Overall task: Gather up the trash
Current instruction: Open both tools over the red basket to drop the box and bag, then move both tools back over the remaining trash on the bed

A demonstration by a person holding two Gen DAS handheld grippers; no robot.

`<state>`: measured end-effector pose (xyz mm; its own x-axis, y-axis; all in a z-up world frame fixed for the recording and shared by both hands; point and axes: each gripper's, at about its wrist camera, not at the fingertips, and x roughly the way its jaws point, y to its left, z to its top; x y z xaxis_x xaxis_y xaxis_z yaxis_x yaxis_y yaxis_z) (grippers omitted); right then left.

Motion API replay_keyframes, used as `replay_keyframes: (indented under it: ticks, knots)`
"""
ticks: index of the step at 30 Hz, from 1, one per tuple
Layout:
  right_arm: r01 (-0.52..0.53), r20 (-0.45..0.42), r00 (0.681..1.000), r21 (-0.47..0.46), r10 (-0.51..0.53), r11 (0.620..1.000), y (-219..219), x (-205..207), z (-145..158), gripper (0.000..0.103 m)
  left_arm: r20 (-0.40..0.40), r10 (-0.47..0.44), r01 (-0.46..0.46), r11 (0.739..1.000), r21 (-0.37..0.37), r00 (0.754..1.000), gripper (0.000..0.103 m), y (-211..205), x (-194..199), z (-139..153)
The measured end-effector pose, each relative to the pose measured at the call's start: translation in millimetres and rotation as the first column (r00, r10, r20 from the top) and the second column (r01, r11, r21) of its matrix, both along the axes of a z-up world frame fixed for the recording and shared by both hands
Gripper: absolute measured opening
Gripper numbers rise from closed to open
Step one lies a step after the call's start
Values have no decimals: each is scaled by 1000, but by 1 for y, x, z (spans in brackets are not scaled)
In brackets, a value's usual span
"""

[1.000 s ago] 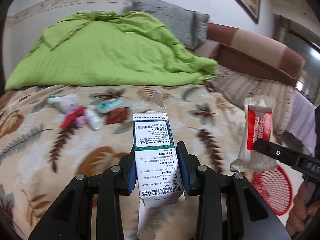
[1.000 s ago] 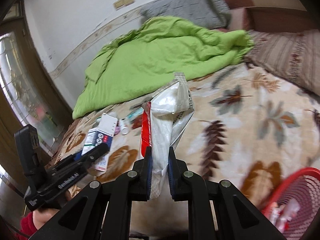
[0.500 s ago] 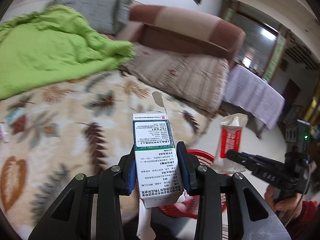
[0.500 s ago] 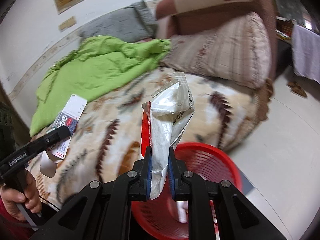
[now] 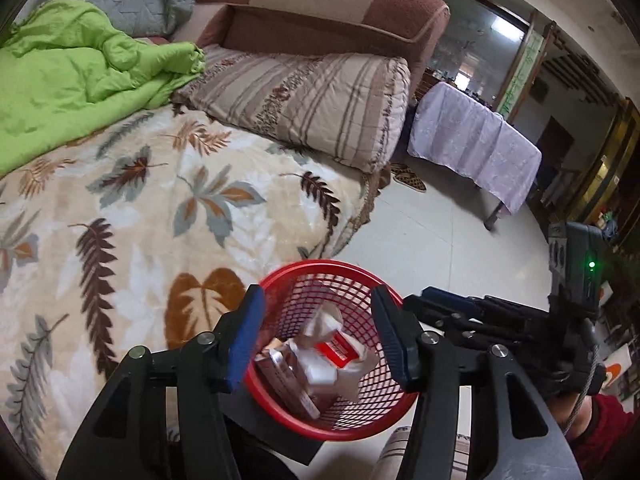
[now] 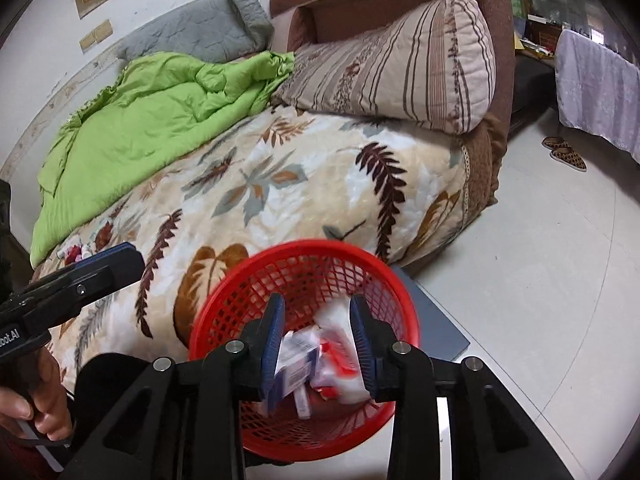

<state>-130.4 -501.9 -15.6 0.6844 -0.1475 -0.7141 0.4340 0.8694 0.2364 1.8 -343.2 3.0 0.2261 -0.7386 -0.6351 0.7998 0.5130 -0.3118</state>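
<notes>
While jaws open, trash (image 5: 320, 360) lies below both grippers.

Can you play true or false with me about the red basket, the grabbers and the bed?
1. The red basket sits on the bed. False: it stands on the floor beside the bed.
2. The left gripper has nothing between its opening jaws. True.
3. The basket is empty. False: a box and a wrapper are inside.
4. A green quilt lies on the bed. True.
5. The right gripper points at the ceiling. False: it is over the basket.
</notes>
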Motion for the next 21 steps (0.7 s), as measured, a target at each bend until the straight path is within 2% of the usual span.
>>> replay_keyframes:
  ticks: [4, 10, 17, 21]
  knots:
    - [-16, 31, 999, 13, 15, 1000, 6, 7, 9, 41, -4, 53, -53, 998, -17, 999, 61, 22, 12, 5]
    - [-90, 46, 995, 17, 89, 996, 34, 33, 15, 43, 22, 156, -156, 988, -4, 988, 63, 63, 29, 7]
    - [-212, 55, 976, 3, 212, 977, 81, 70, 20, 47, 12, 261, -261, 965, 2, 965, 63, 116, 49, 1]
    - [-271, 55, 961, -1, 271, 963, 107, 96, 22, 50, -4, 329, -329, 944, -9, 944, 63, 149, 64, -1]
